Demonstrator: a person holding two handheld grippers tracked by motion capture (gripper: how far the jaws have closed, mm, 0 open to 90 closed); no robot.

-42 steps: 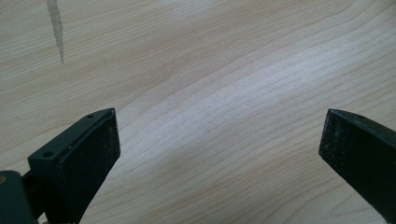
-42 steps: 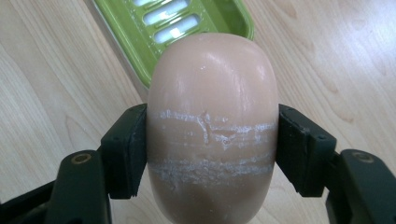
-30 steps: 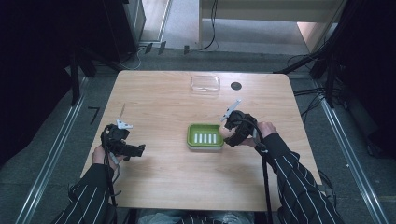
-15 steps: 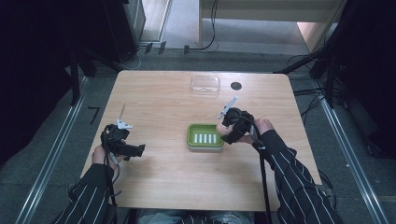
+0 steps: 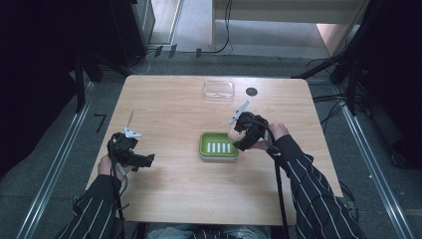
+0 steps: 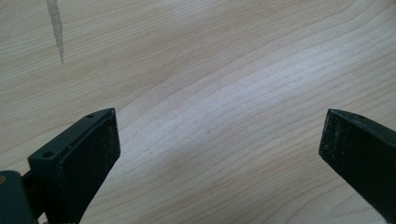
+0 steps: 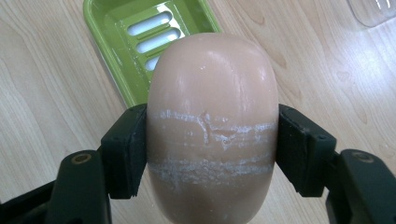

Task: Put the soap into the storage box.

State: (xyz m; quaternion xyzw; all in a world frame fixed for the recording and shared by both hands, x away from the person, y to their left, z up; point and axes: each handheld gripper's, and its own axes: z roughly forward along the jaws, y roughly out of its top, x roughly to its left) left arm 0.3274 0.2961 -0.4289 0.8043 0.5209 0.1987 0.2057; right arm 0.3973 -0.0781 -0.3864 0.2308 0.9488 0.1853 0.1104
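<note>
Soap held over the dish edge, and it looks slick.

Nearest us in the right gripper view, our right gripper (image 7: 212, 154) pinches a pink bar of soap (image 7: 212, 116) across its middle; white scuff lines there hint it could slide out if we tilt or ease off. Beyond it, at upper left of that frame, sits the green soap dish (image 7: 109, 28); dropping short would hit its rim. At lower left of the high view, our left gripper (image 5: 142, 160) hangs spread wide, holding nothing, over the table (image 5: 169, 104).
</note>
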